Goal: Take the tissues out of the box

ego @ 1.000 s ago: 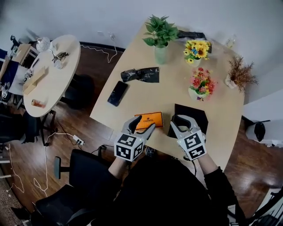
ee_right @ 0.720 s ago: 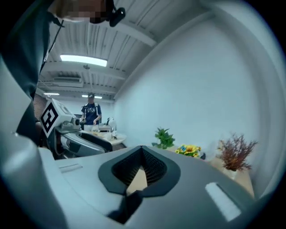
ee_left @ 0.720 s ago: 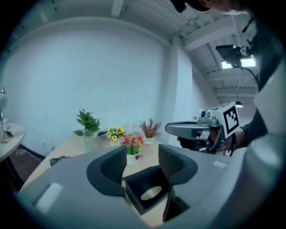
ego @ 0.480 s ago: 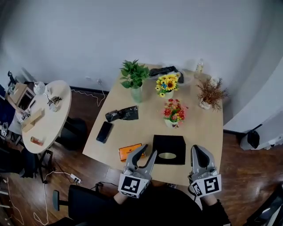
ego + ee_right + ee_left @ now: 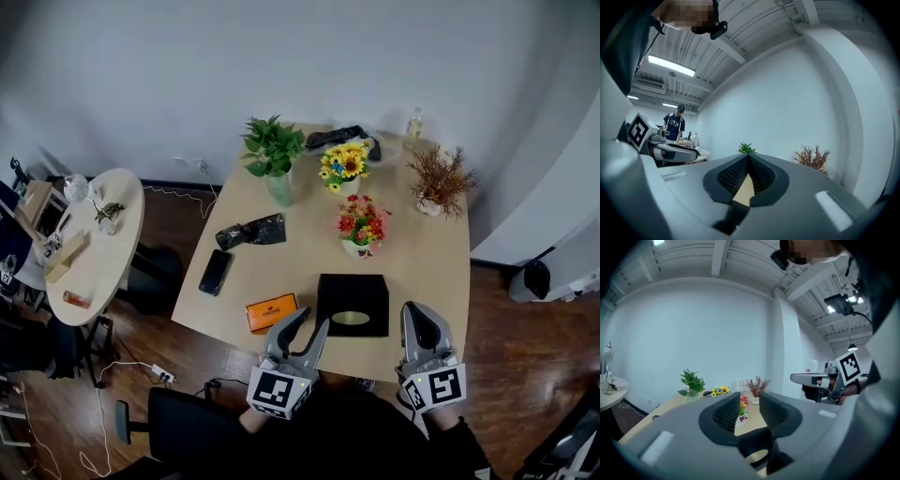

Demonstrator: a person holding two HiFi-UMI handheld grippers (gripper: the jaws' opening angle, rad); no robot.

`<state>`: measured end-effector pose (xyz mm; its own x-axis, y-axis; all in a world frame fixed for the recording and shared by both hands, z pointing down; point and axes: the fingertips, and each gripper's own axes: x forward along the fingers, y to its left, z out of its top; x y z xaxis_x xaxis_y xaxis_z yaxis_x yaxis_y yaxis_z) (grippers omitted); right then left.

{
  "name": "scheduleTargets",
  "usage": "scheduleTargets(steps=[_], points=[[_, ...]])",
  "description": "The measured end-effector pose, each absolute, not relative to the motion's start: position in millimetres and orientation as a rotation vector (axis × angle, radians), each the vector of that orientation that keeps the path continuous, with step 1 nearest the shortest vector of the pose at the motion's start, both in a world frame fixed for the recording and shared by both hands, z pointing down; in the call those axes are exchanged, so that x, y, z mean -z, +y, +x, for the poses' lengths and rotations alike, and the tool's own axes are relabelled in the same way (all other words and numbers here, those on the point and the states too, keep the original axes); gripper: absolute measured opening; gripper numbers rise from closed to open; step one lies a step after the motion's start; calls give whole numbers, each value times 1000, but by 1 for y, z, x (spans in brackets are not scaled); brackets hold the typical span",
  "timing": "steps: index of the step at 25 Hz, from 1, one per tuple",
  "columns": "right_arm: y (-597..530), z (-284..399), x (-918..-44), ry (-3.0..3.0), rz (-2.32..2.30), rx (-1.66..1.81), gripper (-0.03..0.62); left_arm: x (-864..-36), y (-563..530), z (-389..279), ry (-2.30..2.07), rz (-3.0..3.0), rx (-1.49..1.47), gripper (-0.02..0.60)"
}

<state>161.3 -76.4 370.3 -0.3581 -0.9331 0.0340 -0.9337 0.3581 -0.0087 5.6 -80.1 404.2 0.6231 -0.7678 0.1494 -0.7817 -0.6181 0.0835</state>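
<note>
The black tissue box [image 5: 352, 291], with an oval opening in its top, stands near the front edge of the wooden table [image 5: 422, 253]. No tissue shows above the opening. My left gripper [image 5: 314, 321] hovers at the table's front edge, just left of the box. Its jaws are drawn together to a slim gap and hold nothing [image 5: 749, 397]. My right gripper [image 5: 415, 311] is at the front edge to the right of the box. It is shut and empty, with its pads meeting at the tips [image 5: 748, 157].
An orange box [image 5: 272, 312] lies left of the tissue box. Farther back are a phone [image 5: 215, 272] and a black bag [image 5: 251, 231]. A green plant [image 5: 273, 150], two flower pots [image 5: 362, 225] and a dried plant [image 5: 439, 180] stand towards the back. A round side table [image 5: 89, 244] stands left.
Both grippers have drawn back from over the boxes to the table's front edge, and their jaws have closed. The head view has risen and takes in the whole table.
</note>
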Motion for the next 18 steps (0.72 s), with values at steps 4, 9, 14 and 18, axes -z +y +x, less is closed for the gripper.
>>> scheduleTargets(steps=[4,9,14,18], points=[[-78,157,-371,-2576,1769,-38,0,-404,-80,0,-1307,2702,-153,109],[-83,154,-369,-2567,1756,-5,0,-400,-83,-9,-1348,2701,-138,109],[-86,151,-374,-2567,1746,-12,0,-400,-87,-10,-1357,2690,-125,109],[-87,152,-376,-2557,1748,-10,0,-405,-89,-8,-1341,2699,-151,107]])
